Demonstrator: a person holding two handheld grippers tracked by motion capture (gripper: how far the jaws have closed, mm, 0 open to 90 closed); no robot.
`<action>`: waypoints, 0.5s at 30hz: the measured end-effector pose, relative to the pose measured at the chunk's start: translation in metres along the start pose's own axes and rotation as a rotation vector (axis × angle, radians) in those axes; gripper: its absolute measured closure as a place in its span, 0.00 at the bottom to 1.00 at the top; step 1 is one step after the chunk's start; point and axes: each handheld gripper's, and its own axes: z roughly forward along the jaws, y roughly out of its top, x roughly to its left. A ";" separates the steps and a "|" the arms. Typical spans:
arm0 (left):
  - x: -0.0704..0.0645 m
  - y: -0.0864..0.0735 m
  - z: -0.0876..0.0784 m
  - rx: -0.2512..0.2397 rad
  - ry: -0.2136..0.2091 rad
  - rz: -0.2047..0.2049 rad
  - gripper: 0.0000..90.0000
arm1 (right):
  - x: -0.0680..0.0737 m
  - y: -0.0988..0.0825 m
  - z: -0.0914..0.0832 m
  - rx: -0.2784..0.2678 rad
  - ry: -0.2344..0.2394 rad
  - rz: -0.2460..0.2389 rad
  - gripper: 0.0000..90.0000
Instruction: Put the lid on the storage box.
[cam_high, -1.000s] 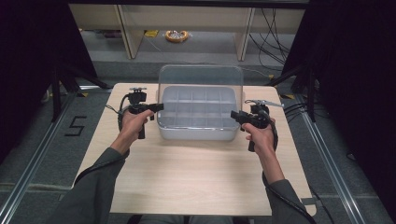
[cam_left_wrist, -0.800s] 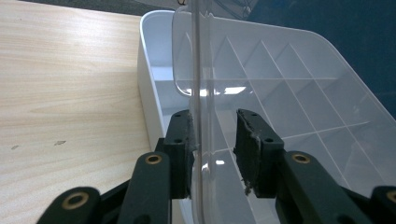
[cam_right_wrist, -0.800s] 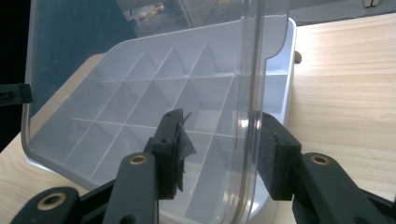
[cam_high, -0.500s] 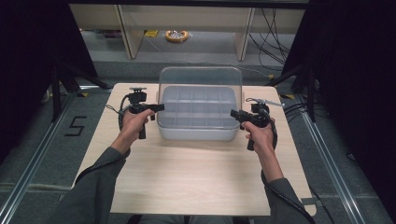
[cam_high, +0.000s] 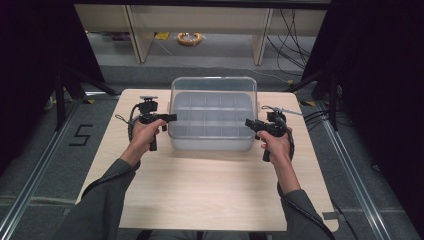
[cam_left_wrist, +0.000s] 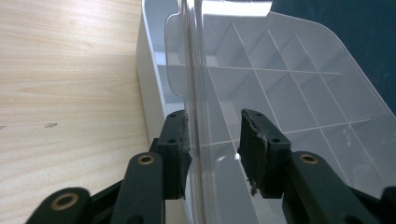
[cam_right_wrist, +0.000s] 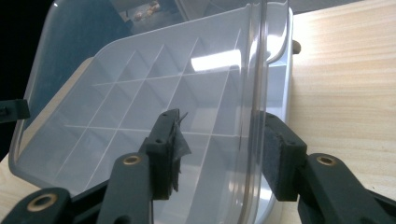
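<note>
A clear plastic compartment box (cam_high: 212, 112) stands at the middle back of the wooden table (cam_high: 200, 190). Its see-through lid (cam_left_wrist: 280, 84) sits slightly raised over the white base (cam_left_wrist: 149, 70), and the grid of dividers shows through it. My left gripper (cam_high: 172, 118) is at the box's left side, open, with its jaws either side of the lid's rim (cam_left_wrist: 191, 93). My right gripper (cam_high: 248, 123) is at the right side, also open. In the right gripper view, the right gripper (cam_right_wrist: 224, 140) straddles the lid's edge (cam_right_wrist: 254, 93), and the lid (cam_right_wrist: 140, 93) tilts up.
The near half of the table in front of the box is bare wood. Behind the table stand pale shelf legs (cam_high: 132, 35) and a yellow ring-shaped object (cam_high: 189, 38) on the floor. Cables (cam_high: 295, 40) lie at the back right. Dark curtains flank both sides.
</note>
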 end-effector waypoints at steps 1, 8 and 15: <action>0.000 -0.002 0.003 -0.007 0.003 -0.008 0.67 | -0.001 0.000 0.001 0.002 0.004 0.001 0.59; 0.003 -0.006 0.009 -0.013 -0.001 -0.004 0.63 | 0.000 -0.002 0.007 0.017 -0.010 0.059 0.58; 0.004 -0.008 0.013 -0.023 0.003 0.004 0.61 | -0.002 -0.006 0.014 0.031 -0.037 0.082 0.57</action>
